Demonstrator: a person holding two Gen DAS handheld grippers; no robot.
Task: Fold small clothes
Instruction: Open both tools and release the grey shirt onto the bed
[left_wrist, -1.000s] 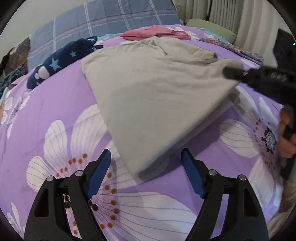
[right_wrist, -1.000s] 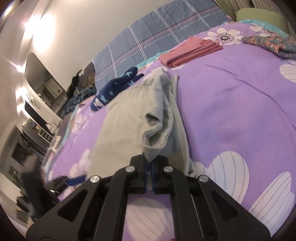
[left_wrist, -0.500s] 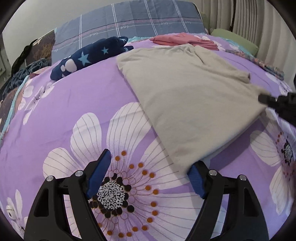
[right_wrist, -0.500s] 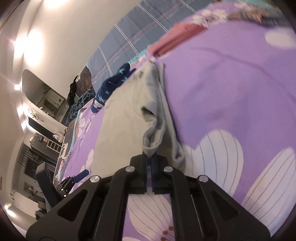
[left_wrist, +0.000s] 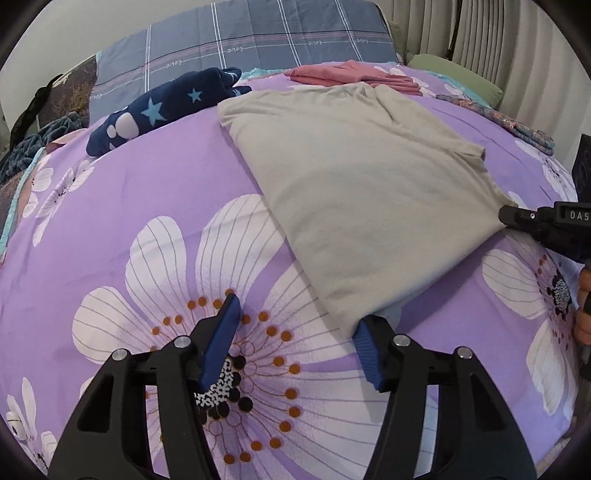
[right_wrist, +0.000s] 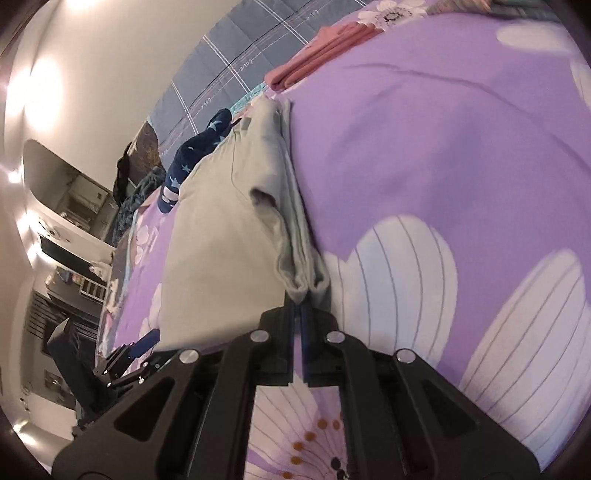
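Purple bedspread (left_wrist: 155, 206) holds the grey shirt (left_wrist: 362, 192), now laid flat. My left gripper (left_wrist: 295, 343) just narrowed its jaws, still gaping beside one corner. My right gripper (right_wrist: 297, 308) keeps pinching the other corner.

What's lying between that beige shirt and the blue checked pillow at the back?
In the left wrist view, a folded pink garment lies between the beige shirt and the blue checked pillow.

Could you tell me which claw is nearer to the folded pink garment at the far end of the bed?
Neither is close, but the right claw looks somewhat nearer: it pinches the grey shirt's corner on the pink garment's side. The left claw sits at the shirt's near corner, farther away.
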